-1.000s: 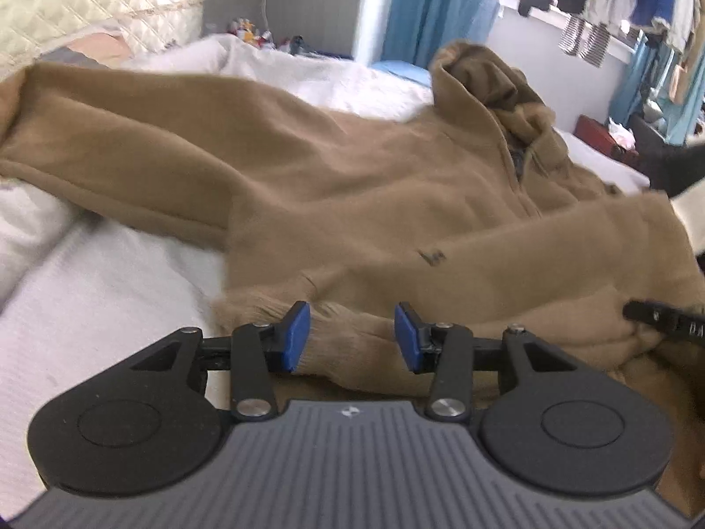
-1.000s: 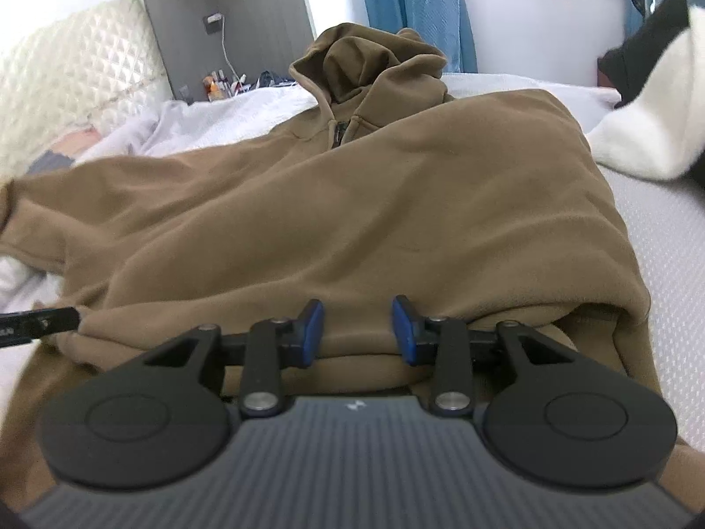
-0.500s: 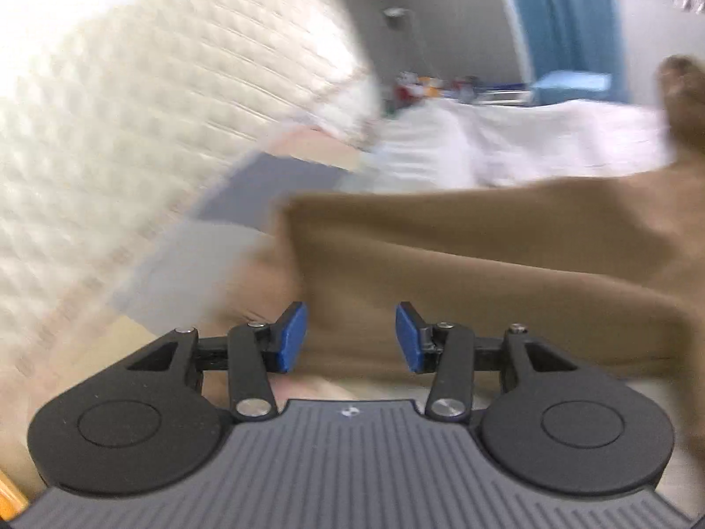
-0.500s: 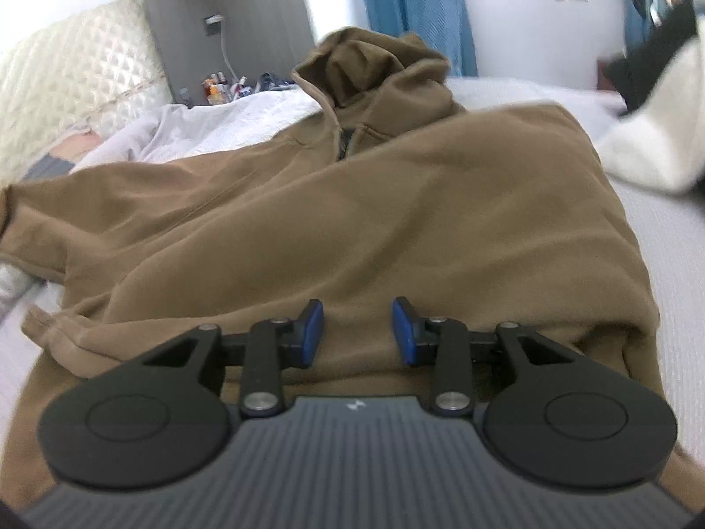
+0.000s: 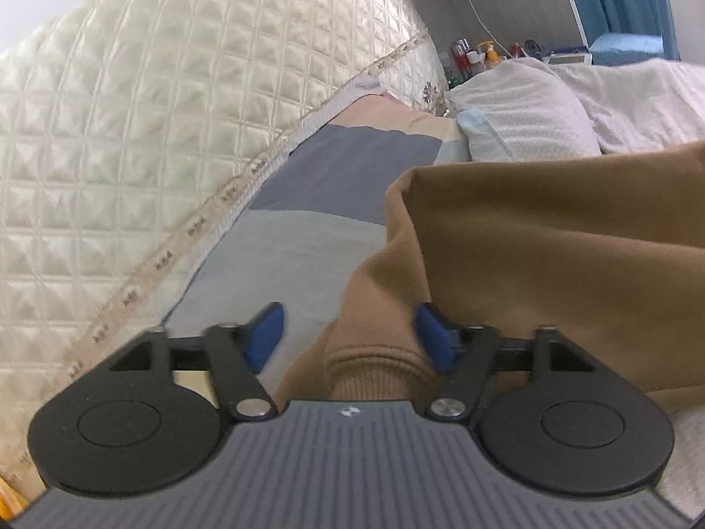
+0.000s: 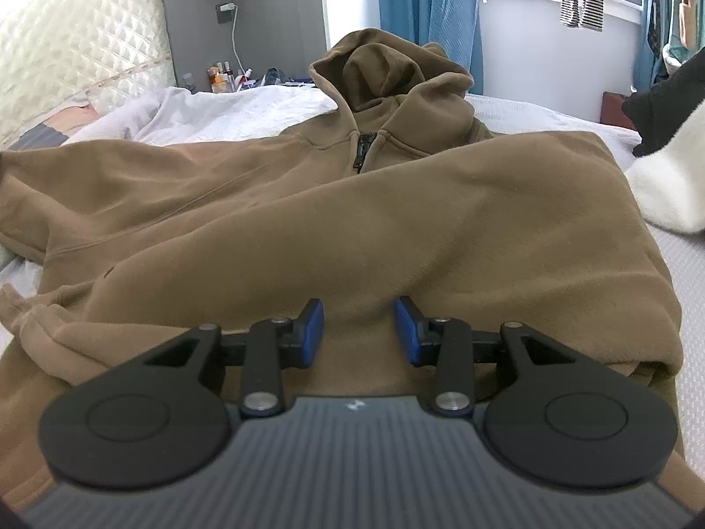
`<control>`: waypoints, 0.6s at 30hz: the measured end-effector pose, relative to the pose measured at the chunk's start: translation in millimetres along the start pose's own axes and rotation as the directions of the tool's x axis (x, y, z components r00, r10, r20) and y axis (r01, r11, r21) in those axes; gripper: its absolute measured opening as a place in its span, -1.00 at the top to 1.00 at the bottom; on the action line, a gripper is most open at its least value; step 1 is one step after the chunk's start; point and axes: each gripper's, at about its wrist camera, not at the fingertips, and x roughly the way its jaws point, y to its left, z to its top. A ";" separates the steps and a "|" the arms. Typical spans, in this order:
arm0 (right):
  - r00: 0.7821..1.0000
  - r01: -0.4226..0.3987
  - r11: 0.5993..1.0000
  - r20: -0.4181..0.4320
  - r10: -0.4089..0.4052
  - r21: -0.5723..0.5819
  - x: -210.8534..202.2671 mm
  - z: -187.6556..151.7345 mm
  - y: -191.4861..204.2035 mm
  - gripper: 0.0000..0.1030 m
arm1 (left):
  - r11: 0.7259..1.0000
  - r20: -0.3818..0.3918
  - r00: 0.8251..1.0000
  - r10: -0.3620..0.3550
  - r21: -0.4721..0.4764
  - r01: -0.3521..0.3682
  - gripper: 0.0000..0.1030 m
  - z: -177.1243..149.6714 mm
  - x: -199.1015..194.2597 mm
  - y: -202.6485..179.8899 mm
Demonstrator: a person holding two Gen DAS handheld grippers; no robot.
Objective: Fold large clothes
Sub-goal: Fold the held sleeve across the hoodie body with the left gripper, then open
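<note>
A brown fleece hoodie (image 6: 352, 220) lies spread on the bed, hood (image 6: 383, 66) at the far end, one sleeve folded across its front. My right gripper (image 6: 359, 330) hovers low over that folded sleeve near the hem; its jaws are opening and pinch no fabric. In the left wrist view the other sleeve (image 5: 551, 255) stretches in from the right and its ribbed cuff (image 5: 374, 366) lies between the jaws of my left gripper (image 5: 348, 337). Those jaws are closing: the right pad touches the sleeve, the left pad stands clear of it.
A quilted cream headboard (image 5: 132, 132) rises close on the left of the left gripper. Grey-blue bedding (image 5: 308, 238) and a white pillow (image 5: 520, 119) lie beyond the cuff. A black-and-white garment (image 6: 669, 167) sits at the bed's right edge. Bottles crowd a nightstand (image 6: 220, 77).
My left gripper swung away from the hoodie's hem to the outstretched sleeve's cuff by the headboard. The right gripper shifted only slightly over the folded sleeve.
</note>
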 end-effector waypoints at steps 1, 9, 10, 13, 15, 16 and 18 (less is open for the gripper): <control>1.000 0.000 1.000 -0.002 0.000 0.006 -0.4 0.4 0.2 0.23 | 1.000 -0.021 1.000 -0.018 -0.007 0.018 0.31 2.9 -1.0 2.6; 1.000 -0.017 1.000 0.000 0.017 0.019 -3.4 0.5 -3.6 0.28 | 0.997 0.020 0.997 -0.079 0.013 0.079 0.63 48.6 -78.6 30.8; 1.000 -0.023 1.000 0.001 0.023 0.022 -4.1 -0.5 -5.2 0.28 | 0.996 0.027 0.996 -0.087 -0.001 0.087 0.63 57.6 -92.2 36.7; 0.999 -0.048 0.998 0.004 0.048 0.029 -7.7 0.8 -8.4 0.28 | 0.993 0.071 0.991 -0.109 -0.027 0.112 0.64 91.6 -141.9 50.3; 0.998 -0.069 0.997 0.006 0.069 0.022 -10.9 1.7 -10.2 0.28 | 0.991 0.078 0.988 -0.131 -0.023 0.133 0.64 113.3 -172.0 51.5; 0.997 -0.070 0.998 0.015 0.070 -0.003 -13.0 2.2 -10.7 0.27 | 0.987 0.075 0.986 -0.148 -0.044 0.151 0.65 124.4 -187.9 52.2; 0.997 -0.066 0.998 0.028 0.066 -0.022 -15.3 2.4 -14.2 0.29 | 0.977 0.083 0.979 -0.185 -0.094 0.193 0.65 144.1 -222.5 50.4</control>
